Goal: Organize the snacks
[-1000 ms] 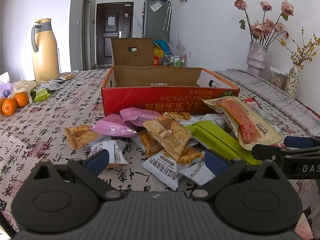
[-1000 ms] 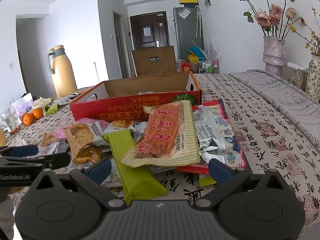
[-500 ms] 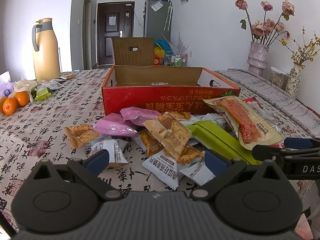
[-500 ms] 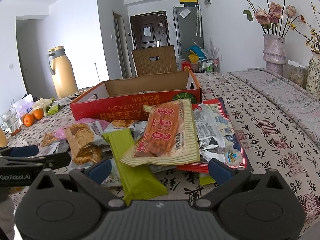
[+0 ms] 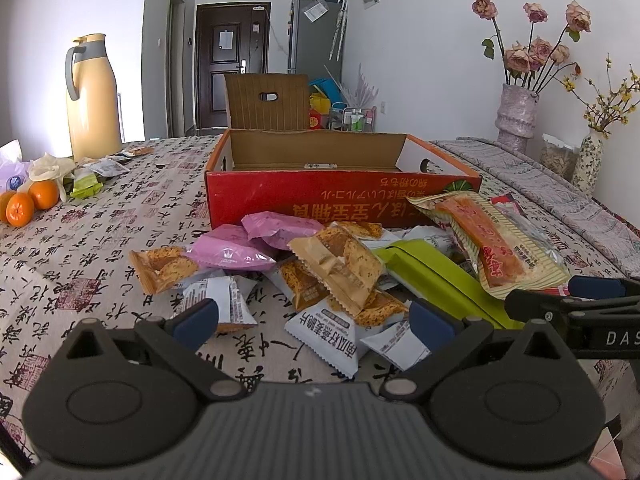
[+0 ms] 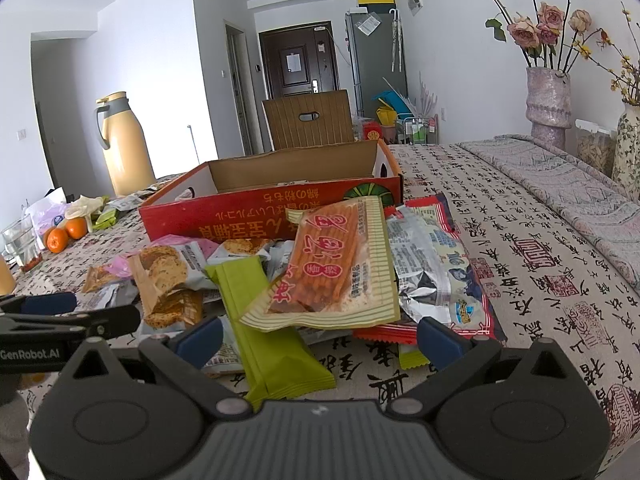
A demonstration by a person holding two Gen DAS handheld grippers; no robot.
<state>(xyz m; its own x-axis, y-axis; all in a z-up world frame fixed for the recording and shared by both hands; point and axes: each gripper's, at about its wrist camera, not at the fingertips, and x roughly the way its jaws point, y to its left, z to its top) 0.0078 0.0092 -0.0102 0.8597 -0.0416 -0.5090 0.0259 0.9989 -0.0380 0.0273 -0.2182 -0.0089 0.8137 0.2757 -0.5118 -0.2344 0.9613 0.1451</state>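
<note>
A pile of snack packets lies on the patterned tablecloth in front of an open red cardboard box. Pink packets, tan biscuit packets, a green bar and a large orange-striped packet are in it. My left gripper is open near the white packets at the pile's front. My right gripper is open just before the green bar and the orange packet. Neither holds anything.
A yellow thermos jug and oranges stand at the far left. Vases with dried flowers are at the back right. A silver and red packet lies right of the pile. A glass stands at the left edge.
Both views have barely shifted. The packets lie as before and both grippers stay open.
</note>
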